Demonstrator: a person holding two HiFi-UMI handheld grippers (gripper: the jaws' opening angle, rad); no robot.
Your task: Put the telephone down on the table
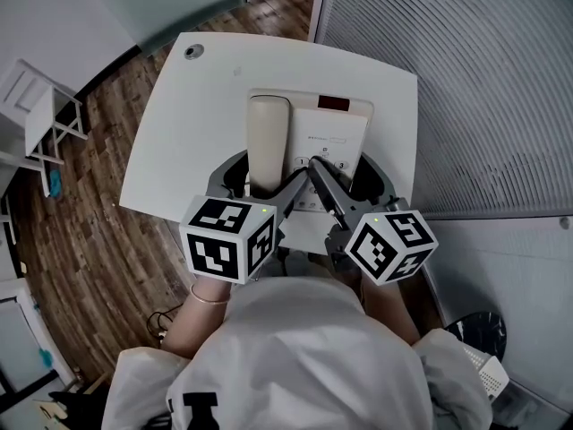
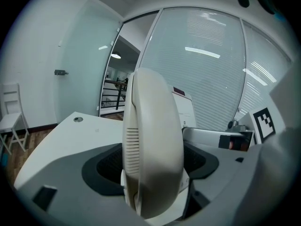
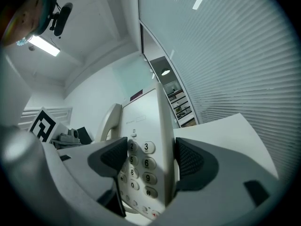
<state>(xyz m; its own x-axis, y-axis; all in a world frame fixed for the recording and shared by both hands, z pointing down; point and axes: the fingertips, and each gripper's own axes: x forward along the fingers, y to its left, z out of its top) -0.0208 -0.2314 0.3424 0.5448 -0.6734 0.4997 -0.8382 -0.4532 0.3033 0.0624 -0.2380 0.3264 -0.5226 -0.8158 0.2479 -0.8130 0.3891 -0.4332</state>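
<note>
- a person grips a cream telephone (image 1: 309, 141) from the near end with 2 handheld tools, over the near half of a white table (image 1: 179, 133).
- the left gripper (image 1: 266, 183) is pinched across the handset (image 1: 269, 141) side, its dark pads pressed on either flank of the receiver. This probably keeps the receiver seated in its cradle while the set is carried.
- the right gripper (image 1: 347, 179) is clamped on the keypad (image 3: 141, 166) side, 1 pad on the button face and the other on the outer edge. That appears to balance the load so the body stays level.
- holding both near corners leaves the far end free, a grip that looks suited to lowering the set flat.
- from the head view it cannot be told whether the underside already rests on the tabletop or hangs just above it; release, by this judgement, has not yet come.
- the set is a boxy desk model in off-white plastic, with the long rounded receiver on the left, round numbered buttons on the right and a small dark red window (image 1: 334, 104) near the top edge.
- closed blinds (image 1: 483, 79) run behind glass along the table's right side.
</note>
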